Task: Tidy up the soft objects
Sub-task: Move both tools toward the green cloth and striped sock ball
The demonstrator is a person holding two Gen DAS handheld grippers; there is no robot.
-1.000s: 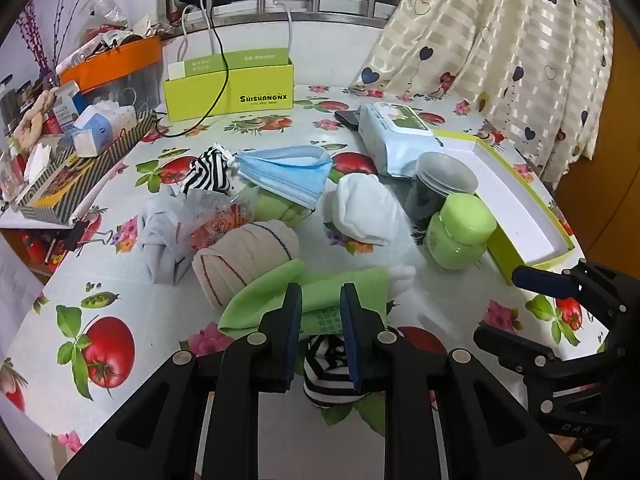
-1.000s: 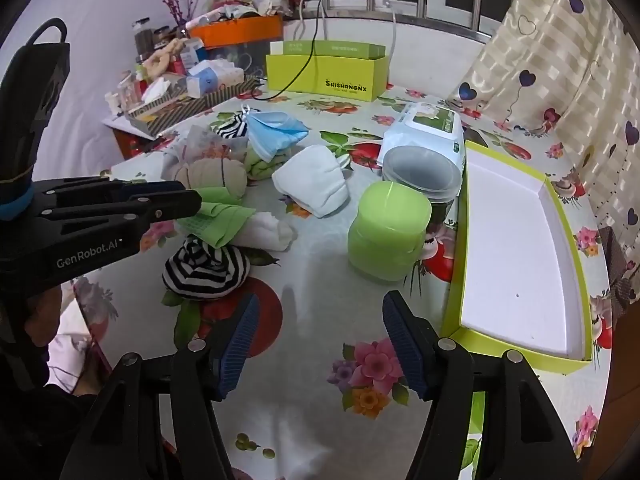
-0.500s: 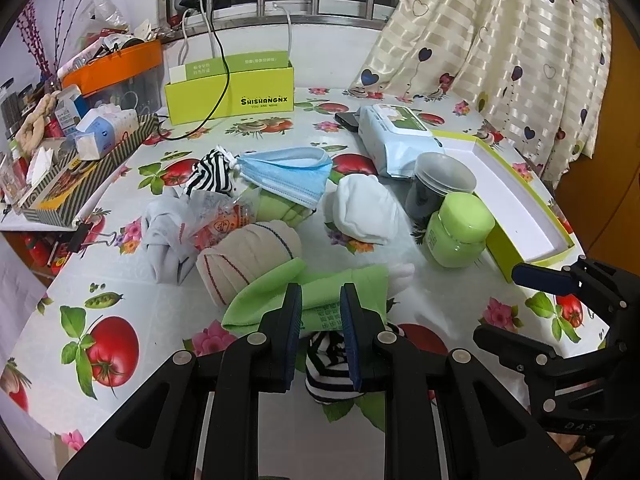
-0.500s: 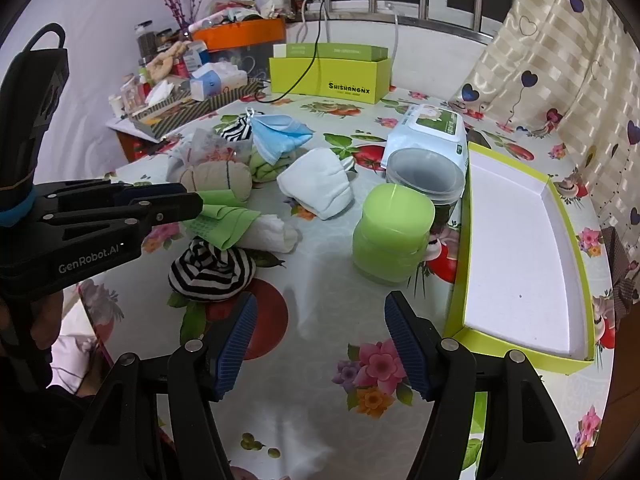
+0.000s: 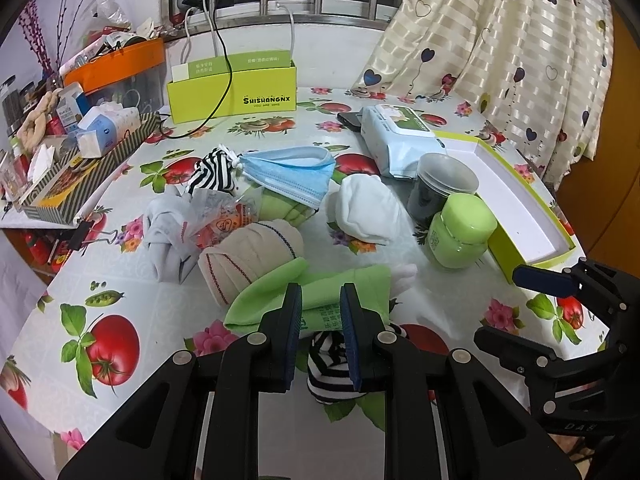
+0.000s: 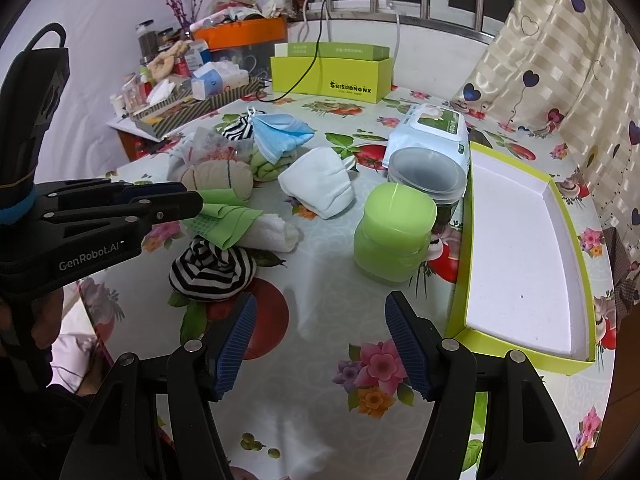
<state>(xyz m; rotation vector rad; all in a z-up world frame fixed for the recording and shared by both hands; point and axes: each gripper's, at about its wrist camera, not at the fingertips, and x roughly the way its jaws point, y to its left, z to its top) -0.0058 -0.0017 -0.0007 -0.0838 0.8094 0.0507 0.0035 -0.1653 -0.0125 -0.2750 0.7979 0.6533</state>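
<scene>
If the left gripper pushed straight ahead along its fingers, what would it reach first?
Most likely the folded light-green cloth: the left gripper has its narrow finger gap lined up on it, with the black-and-white striped sock ball lower beneath. Depth is unclear, so contact order is a guess.

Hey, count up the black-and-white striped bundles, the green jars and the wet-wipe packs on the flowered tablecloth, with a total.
Striped bundles: 2
Green jars: 1
Wet-wipe packs: 1
Total: 4
</scene>
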